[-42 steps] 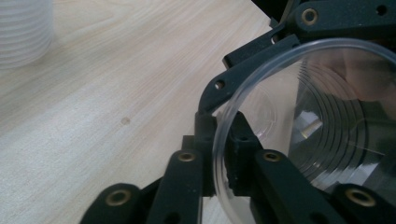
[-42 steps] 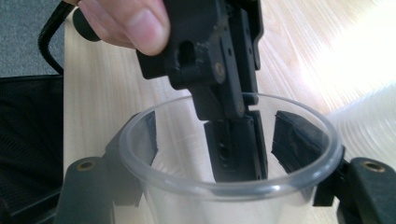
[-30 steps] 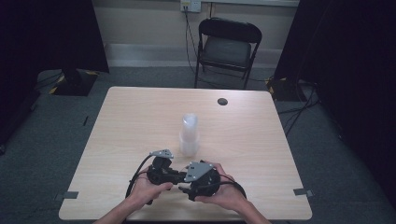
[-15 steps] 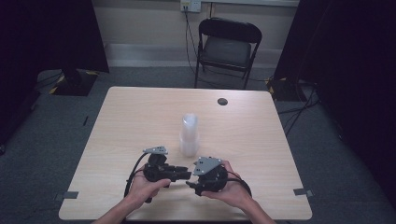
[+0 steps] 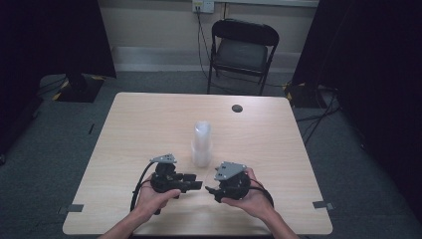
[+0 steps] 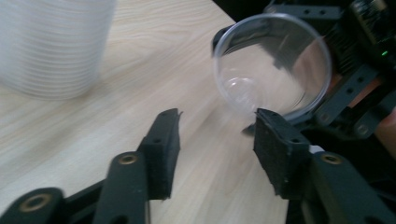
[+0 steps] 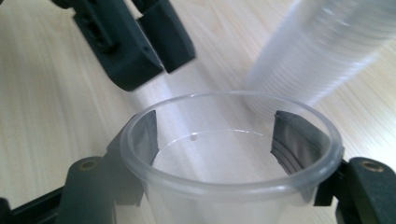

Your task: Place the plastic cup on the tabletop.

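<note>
In the high view, the left tongs sit at the lower left of centre on the counter, jaws pointing to the right toward the other hand. In the left gripper view its jaws stand apart with nothing between them; bare wood shows in the gap.

Just above, at the centre of the frame, the stack of clear cups stands upright on the counter, near both hands but touching neither.

To the lower right of centre, the right tongs face left, and the two sets of jaw tips lie just apart. In the right gripper view the jaws are closed on a single clear cup, one pad on each side of its wall, mouth toward the camera. The same cup shows at the upper right of the left gripper view.

The step in hand looks like carrying one separated cup. Next it probably needs setting upright on bare counter, gently, since the thin wall may buckle.
</note>
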`<act>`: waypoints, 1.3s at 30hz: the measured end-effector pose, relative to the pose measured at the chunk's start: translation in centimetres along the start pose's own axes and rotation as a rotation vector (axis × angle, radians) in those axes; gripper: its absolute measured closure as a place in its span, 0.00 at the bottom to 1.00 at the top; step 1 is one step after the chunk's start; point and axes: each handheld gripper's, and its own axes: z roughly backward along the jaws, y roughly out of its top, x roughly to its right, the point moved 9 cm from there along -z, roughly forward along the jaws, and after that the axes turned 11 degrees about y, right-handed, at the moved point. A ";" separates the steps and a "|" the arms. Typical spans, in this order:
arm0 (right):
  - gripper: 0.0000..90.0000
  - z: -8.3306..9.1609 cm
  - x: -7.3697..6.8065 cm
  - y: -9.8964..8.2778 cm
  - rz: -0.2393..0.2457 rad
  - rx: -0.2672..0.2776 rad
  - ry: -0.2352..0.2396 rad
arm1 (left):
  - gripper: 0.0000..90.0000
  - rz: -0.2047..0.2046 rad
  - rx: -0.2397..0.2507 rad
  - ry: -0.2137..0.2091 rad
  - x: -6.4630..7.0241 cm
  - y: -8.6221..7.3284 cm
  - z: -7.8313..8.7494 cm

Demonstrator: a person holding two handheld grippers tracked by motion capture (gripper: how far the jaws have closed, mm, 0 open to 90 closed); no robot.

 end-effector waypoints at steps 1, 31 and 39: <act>0.35 0.0 0.0 0.0 0.000 0.000 0.000 | 0.56 0.000 0.000 0.000 0.0 0.0 0.0; 0.36 4.1 6.9 0.4 -0.262 0.225 -0.127 | 0.29 -0.274 0.023 0.260 -0.9 -0.5 1.2; 0.36 4.5 8.7 1.3 -0.307 0.268 -0.153 | 0.27 -0.260 0.047 0.304 -2.2 -1.2 2.7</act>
